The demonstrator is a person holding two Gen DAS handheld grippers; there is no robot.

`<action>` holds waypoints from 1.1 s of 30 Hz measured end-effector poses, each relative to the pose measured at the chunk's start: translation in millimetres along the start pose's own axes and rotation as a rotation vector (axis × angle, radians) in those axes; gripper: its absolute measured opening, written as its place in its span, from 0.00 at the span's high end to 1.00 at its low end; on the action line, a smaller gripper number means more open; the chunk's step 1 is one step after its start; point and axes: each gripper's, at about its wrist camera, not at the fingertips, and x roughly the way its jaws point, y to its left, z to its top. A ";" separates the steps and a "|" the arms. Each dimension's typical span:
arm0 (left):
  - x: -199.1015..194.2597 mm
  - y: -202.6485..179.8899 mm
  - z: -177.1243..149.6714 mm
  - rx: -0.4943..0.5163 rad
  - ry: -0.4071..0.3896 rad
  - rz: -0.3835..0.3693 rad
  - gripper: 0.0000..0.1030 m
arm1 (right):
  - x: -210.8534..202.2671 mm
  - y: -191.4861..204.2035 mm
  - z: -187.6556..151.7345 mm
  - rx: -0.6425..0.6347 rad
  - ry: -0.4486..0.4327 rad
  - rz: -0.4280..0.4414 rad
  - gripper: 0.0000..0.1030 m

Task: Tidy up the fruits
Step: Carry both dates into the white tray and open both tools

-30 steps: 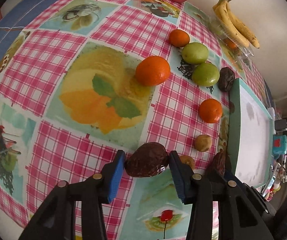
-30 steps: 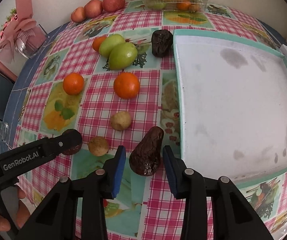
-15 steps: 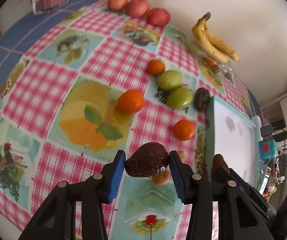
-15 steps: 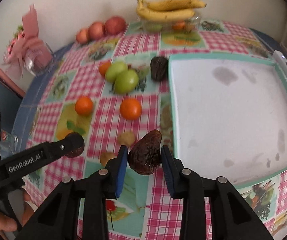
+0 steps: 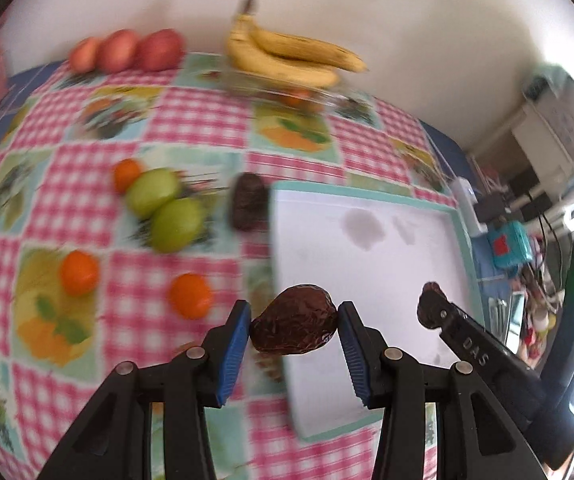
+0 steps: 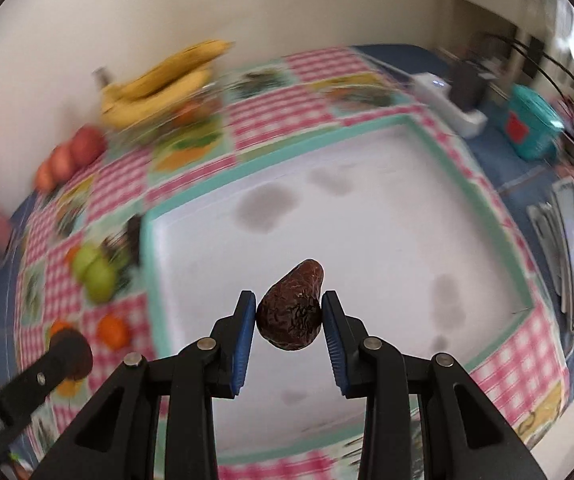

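Left wrist view: the left gripper (image 5: 294, 330) pinches a wrinkled dark avocado (image 5: 293, 320) at lower centre, over the left edge of the white tray (image 5: 367, 256), and right wrist view: the right gripper (image 6: 289, 312) clamps another dark avocado (image 6: 293, 312) at centre frame above that tray (image 6: 367, 200).

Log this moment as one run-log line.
left gripper: shut on dark fruit | right gripper: shut on wrinkled fruit | tray: empty

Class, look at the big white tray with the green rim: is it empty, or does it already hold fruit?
Empty: the tray shows only bare white floor with grey stains.
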 end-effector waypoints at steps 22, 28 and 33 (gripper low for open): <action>92.4 -46.0 -4.4 0.127 0.136 0.073 0.54 | 51.8 -57.7 36.5 0.116 0.053 -0.066 0.66; 91.3 -45.5 -4.3 0.133 0.138 0.075 0.53 | 53.9 -56.4 34.4 0.105 0.062 -0.071 0.65; 92.2 -46.0 -4.2 0.137 0.150 0.079 0.52 | 55.3 -54.9 35.5 0.097 0.066 -0.073 0.65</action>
